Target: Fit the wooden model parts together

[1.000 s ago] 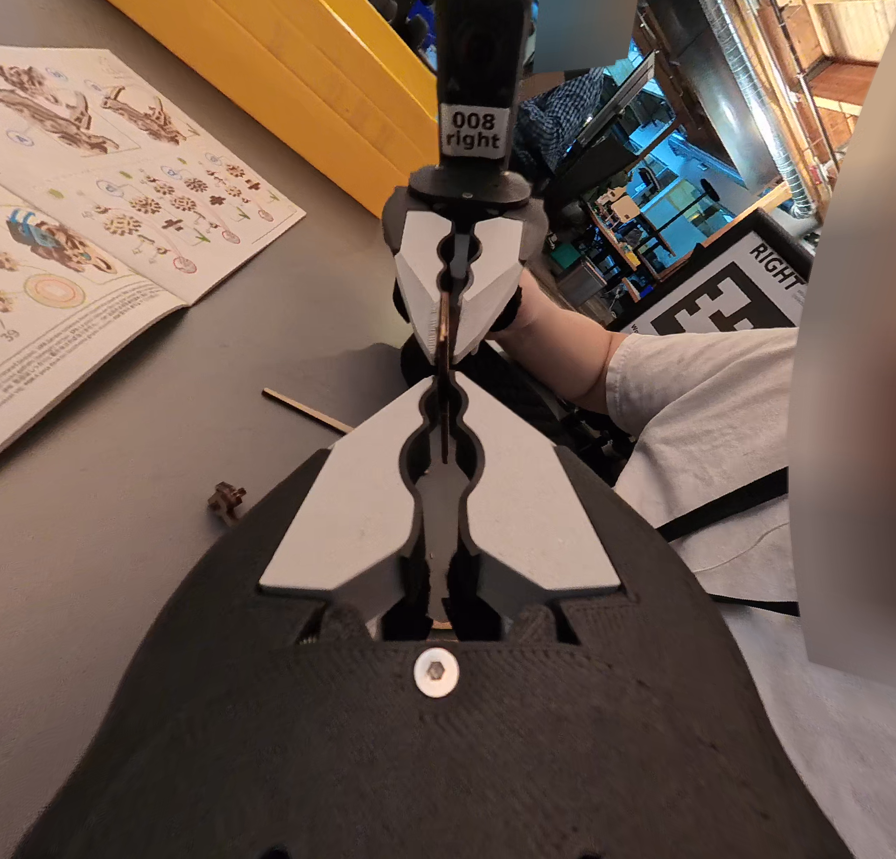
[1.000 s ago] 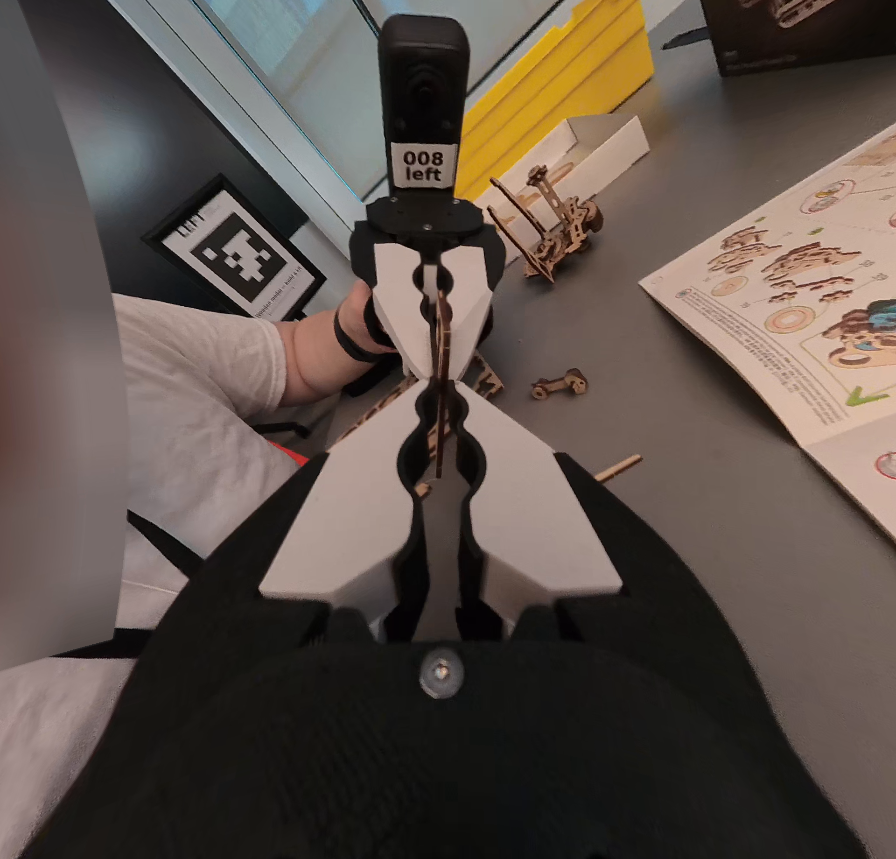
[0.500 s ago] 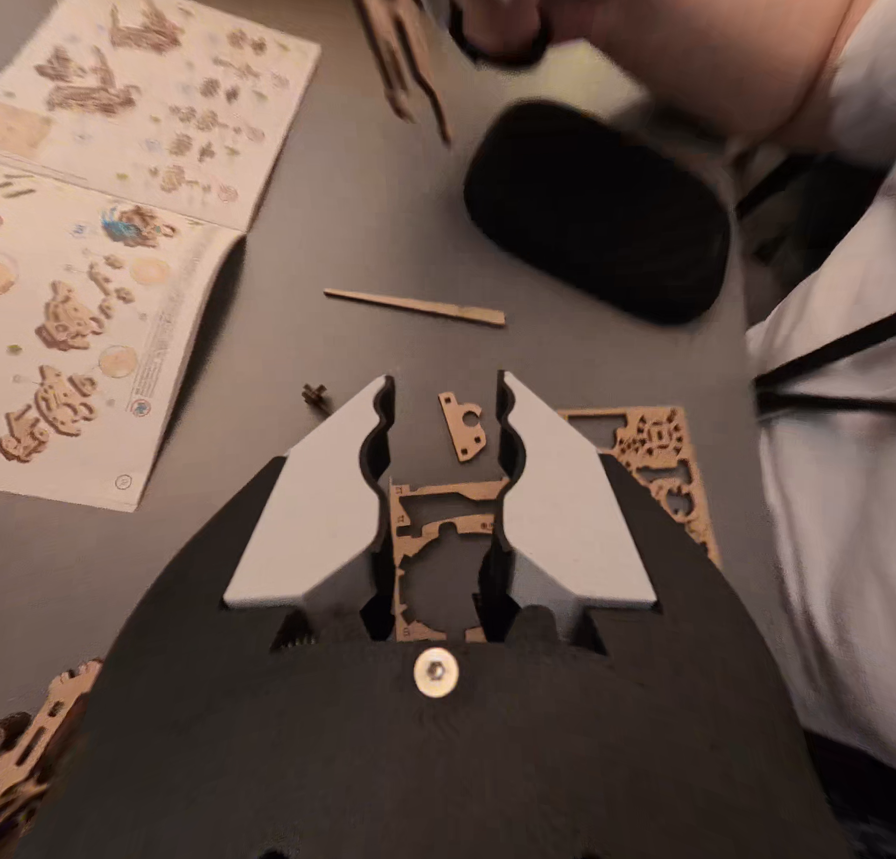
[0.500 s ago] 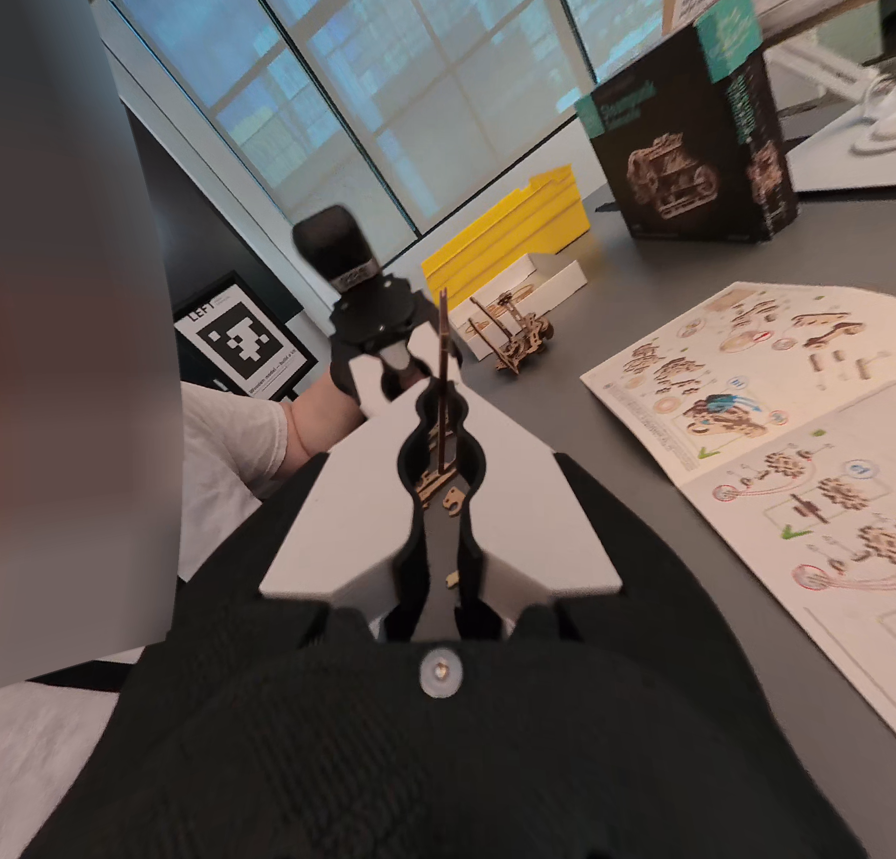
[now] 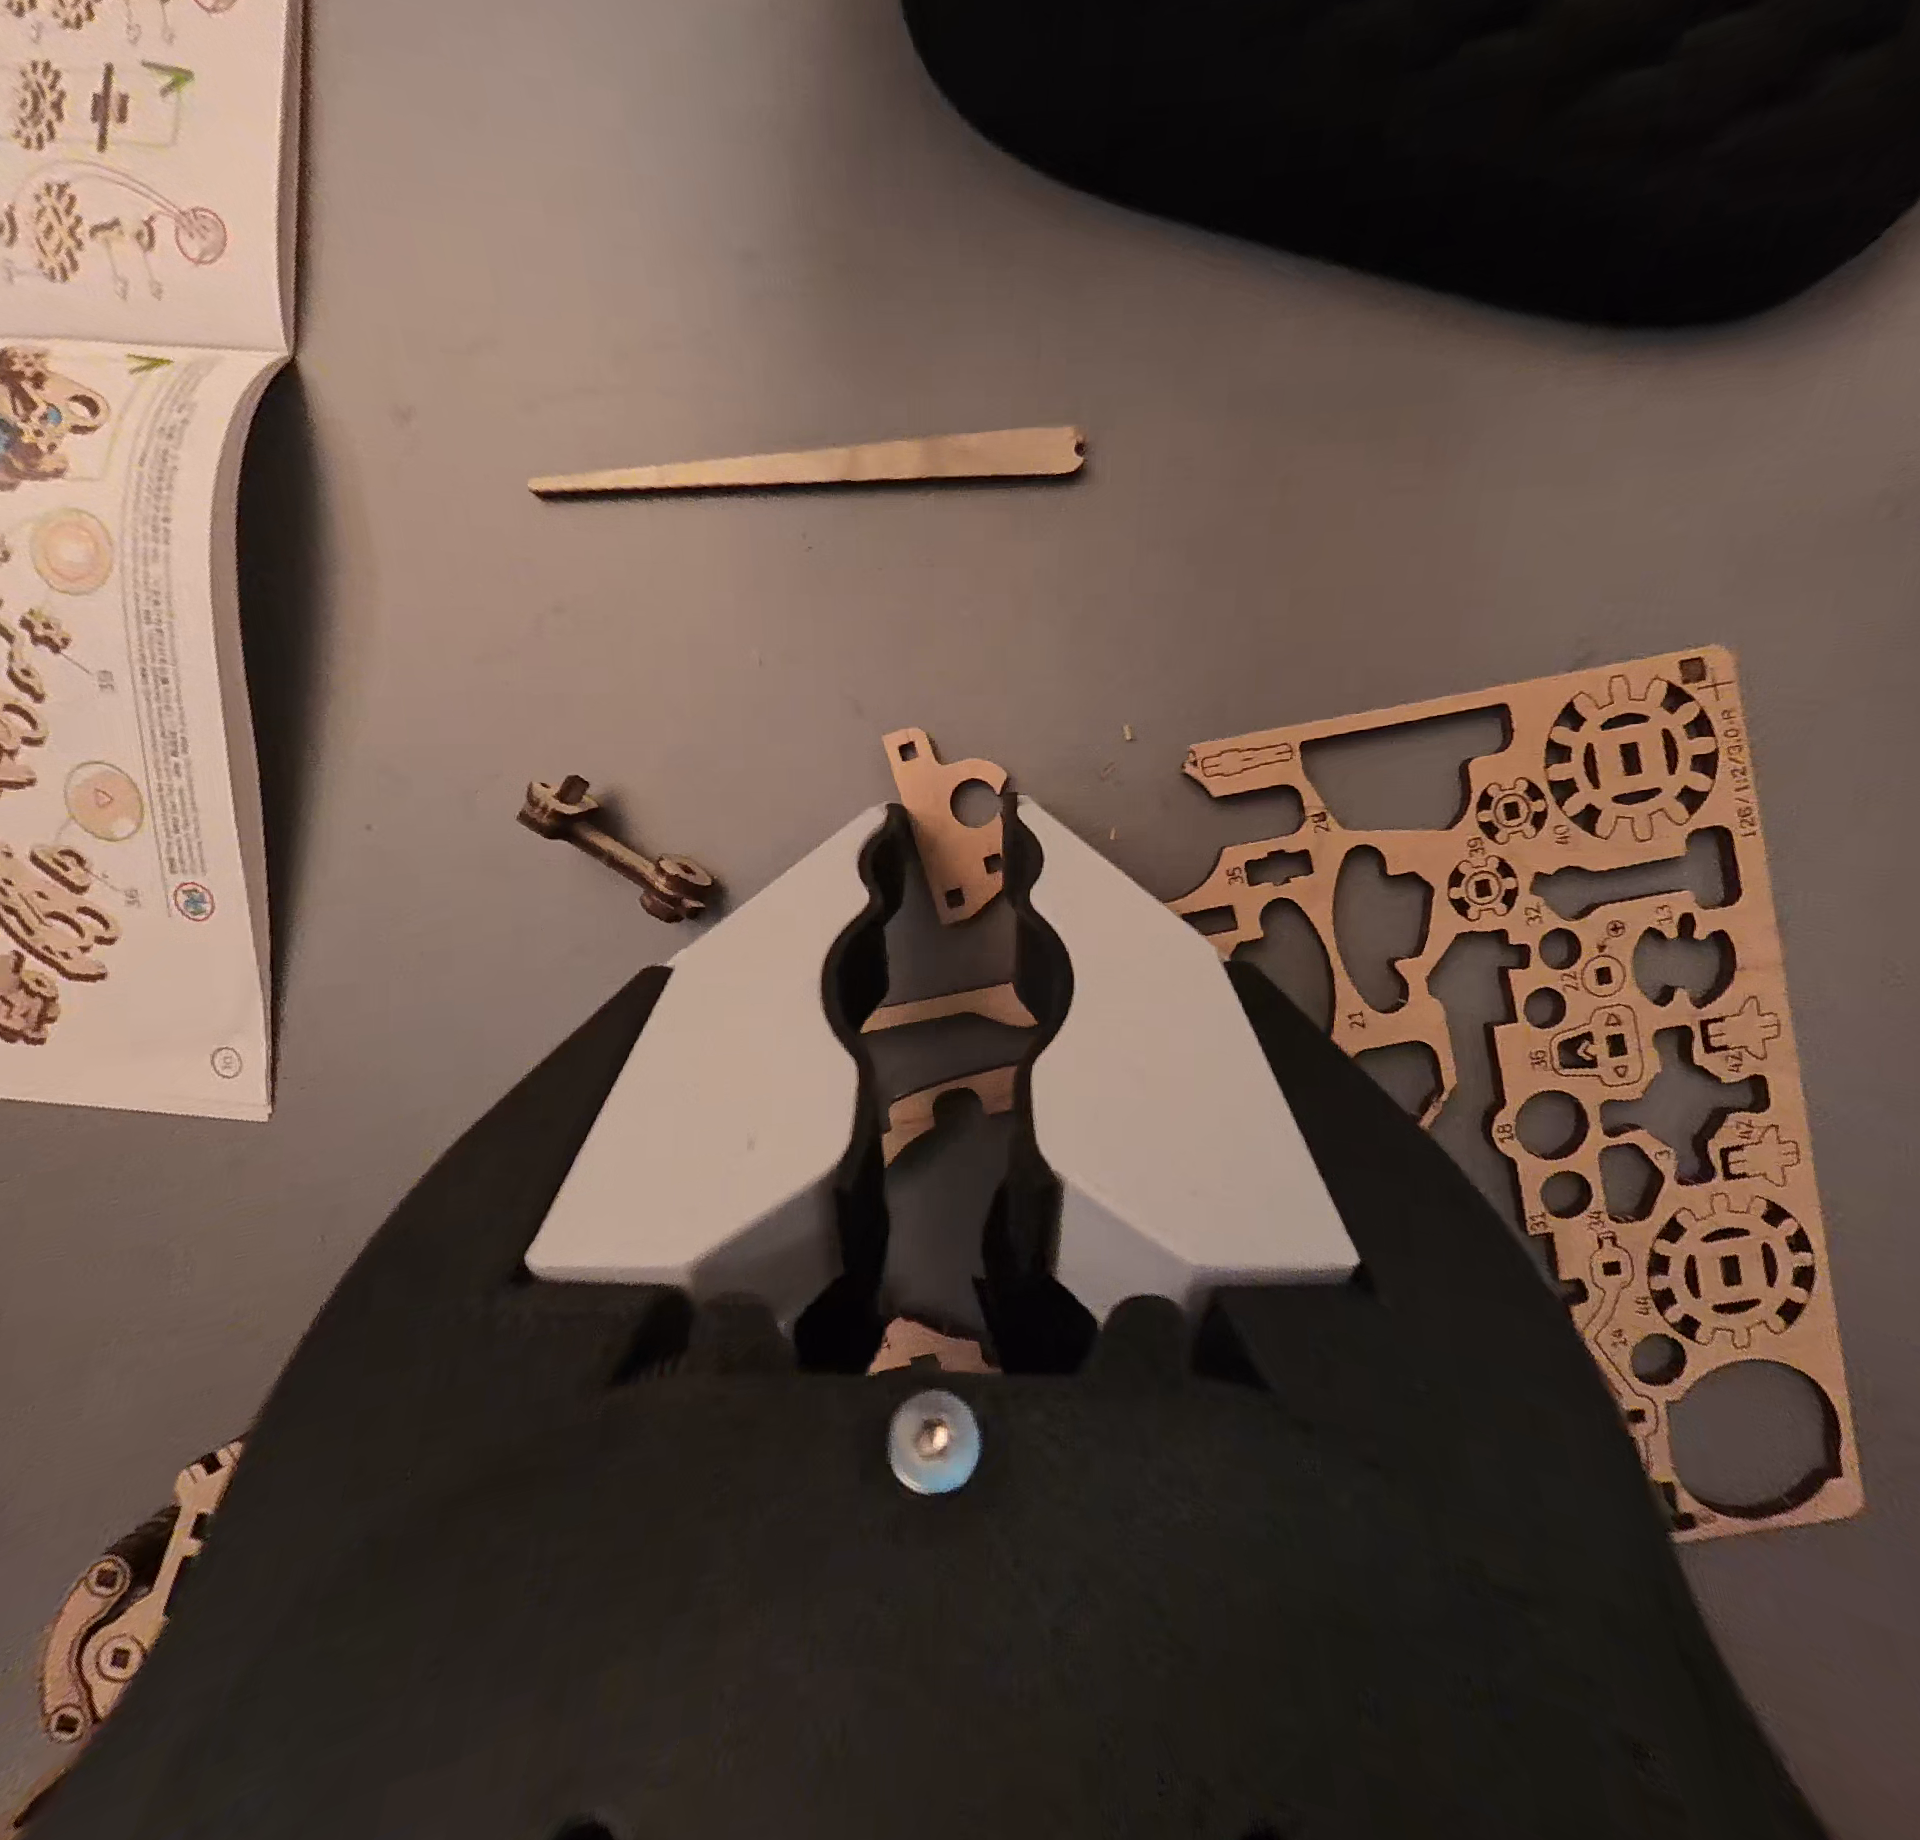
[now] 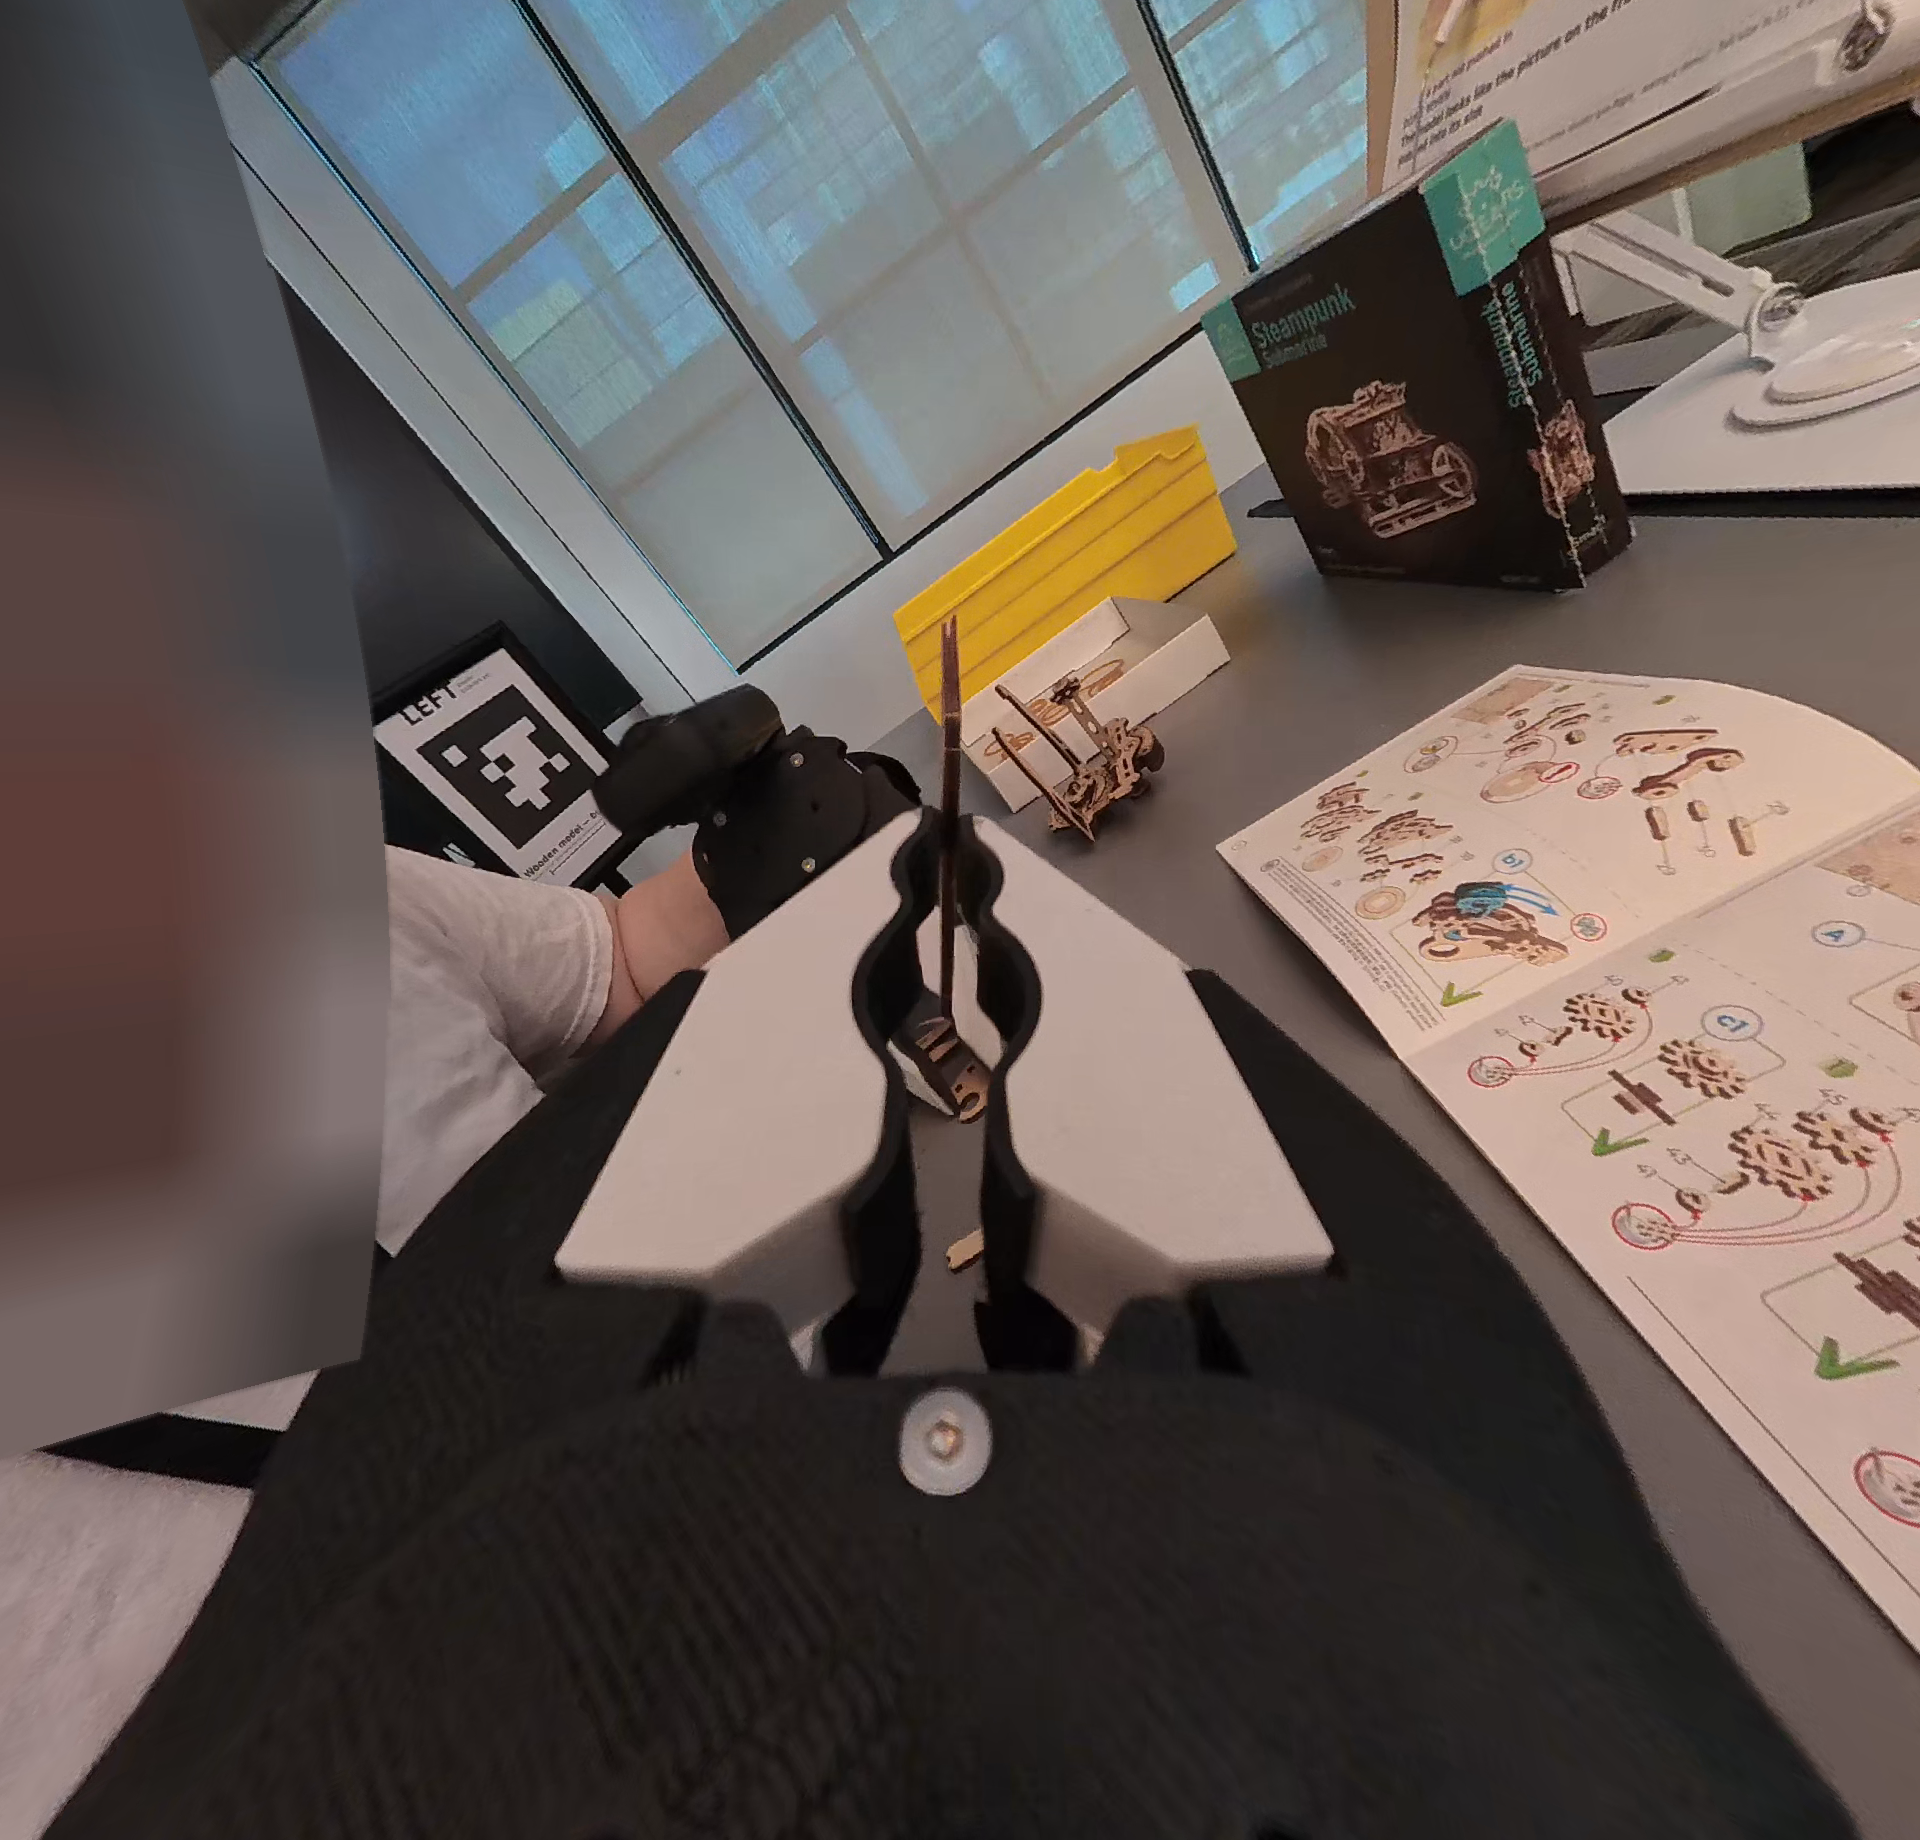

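Note:
In the left wrist view my left gripper [image 5: 953, 811] points down at the grey table. Its jaws stand partly open around a small flat wooden piece [image 5: 948, 834] that lies on the table; the piece touches the right finger and a gap shows on the left. A cut-out wooden frame [image 5: 940, 1011] lies under the fingers. My right gripper [image 6: 948, 829] is shut on a thin flat wooden part [image 6: 948, 710], seen edge-on and sticking up past the tips. The left gripper's black body [image 6: 758, 803] shows behind it, blurred.
A wooden parts sheet [image 5: 1558, 1011], a tapered wooden stick [image 5: 810, 465], a small dark axle piece [image 5: 618, 850], the open booklet [image 5: 125, 647] and a black pad [image 5: 1455, 76] lie nearby. A part-built model [image 6: 1081, 772], white box [image 6: 1122, 647], yellow bin [image 6: 1070, 554] and black box [image 6: 1434, 388] stand farther off. Left tips to right tips: about 20 cm.
My left gripper let go of the part both grippers held, swung down to the table, opened, and its jaws have narrowed around the small flat piece. The right gripper keeps the thin part, held higher.

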